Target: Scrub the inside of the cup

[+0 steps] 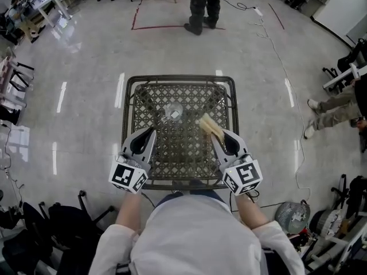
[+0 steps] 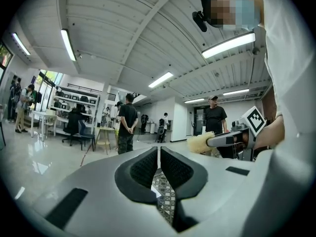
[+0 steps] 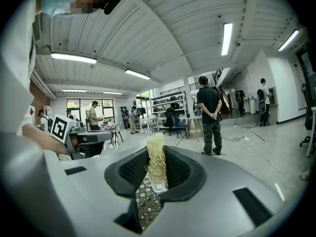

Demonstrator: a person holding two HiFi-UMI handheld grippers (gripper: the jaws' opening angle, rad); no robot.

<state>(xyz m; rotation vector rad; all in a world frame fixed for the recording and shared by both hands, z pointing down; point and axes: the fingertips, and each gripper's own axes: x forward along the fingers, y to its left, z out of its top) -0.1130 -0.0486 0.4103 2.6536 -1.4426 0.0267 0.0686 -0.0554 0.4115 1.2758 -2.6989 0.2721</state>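
I can read no words, numbers or brand names anywhere around my tools. The only print is the black-and-white square marker patterns on the left cube (image 1: 128, 177) behind my left tool (image 1: 152, 132) and on the right cube (image 1: 243, 176) behind my right tool (image 1: 215, 135). They carry no letters or digits. Any print on the shelves and walls far ahead of the tools is too small to make out.
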